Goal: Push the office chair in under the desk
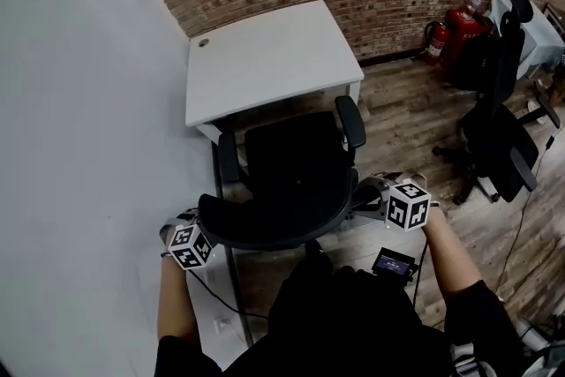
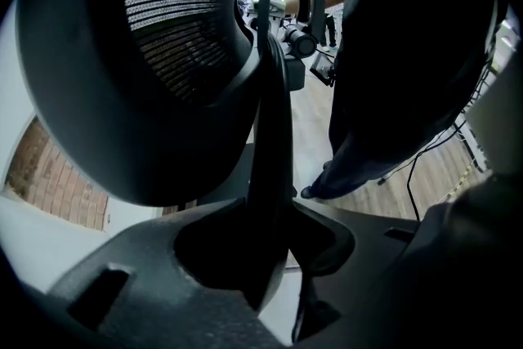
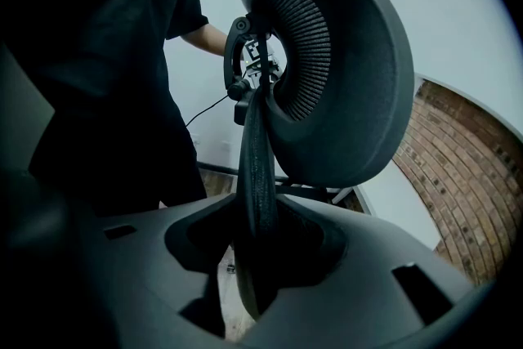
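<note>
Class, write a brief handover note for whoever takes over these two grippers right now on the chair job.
The left gripper is shut on the backrest's left edge.
The right gripper is shut on its right edge.
The chair faces the desk, with the seat front about at the desk's edge.
Done: both grips are set and the chair is lined up.
Left: push it in under the desk, then let go.
</note>
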A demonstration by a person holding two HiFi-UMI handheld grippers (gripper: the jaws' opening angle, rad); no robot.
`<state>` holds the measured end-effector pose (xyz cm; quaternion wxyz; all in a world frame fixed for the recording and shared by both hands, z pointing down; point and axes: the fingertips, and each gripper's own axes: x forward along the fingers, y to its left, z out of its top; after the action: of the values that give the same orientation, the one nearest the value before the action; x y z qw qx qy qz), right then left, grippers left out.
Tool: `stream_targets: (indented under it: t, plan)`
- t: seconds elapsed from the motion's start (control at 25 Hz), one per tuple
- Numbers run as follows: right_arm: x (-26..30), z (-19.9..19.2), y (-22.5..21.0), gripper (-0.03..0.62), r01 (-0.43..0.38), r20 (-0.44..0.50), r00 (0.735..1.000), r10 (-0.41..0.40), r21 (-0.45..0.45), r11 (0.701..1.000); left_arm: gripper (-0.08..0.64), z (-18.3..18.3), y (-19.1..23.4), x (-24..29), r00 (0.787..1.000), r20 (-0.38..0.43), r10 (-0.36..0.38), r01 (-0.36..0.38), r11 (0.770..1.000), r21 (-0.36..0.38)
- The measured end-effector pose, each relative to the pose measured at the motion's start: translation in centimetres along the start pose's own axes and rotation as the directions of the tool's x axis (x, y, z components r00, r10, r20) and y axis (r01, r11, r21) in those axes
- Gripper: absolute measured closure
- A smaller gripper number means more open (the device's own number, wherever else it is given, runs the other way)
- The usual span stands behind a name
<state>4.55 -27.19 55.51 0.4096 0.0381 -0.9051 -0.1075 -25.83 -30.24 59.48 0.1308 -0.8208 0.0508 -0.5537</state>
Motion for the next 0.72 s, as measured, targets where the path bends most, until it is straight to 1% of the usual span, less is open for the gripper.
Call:
stream_targets:
  t: [0.24,0.56,0.72]
  plan:
    - [1.3,0.2,-3.1,0.449,-0.015,-0.012,1.000,0.015,-0.002,1.000,0.414,-1.4,2.9,0.4,1.000,0.014,0.020,-0.020,1.000,0.009]
    - [3.3,1.5,-5.8,0.451,-0.020,-0.040,0.999,0.021,0.032,0.999,0.415,-3.8,6.4,0.2,0.998,0.045,0.031,-0.033,0.999,0.043]
    - [4.2,1.8,-7.1,0.448,-0.010,-0.047,0.999,0.012,0.042,0.999,0.417,-4.7,7.6,0.4,0.999,0.050,0.021,-0.024,0.998,0.056]
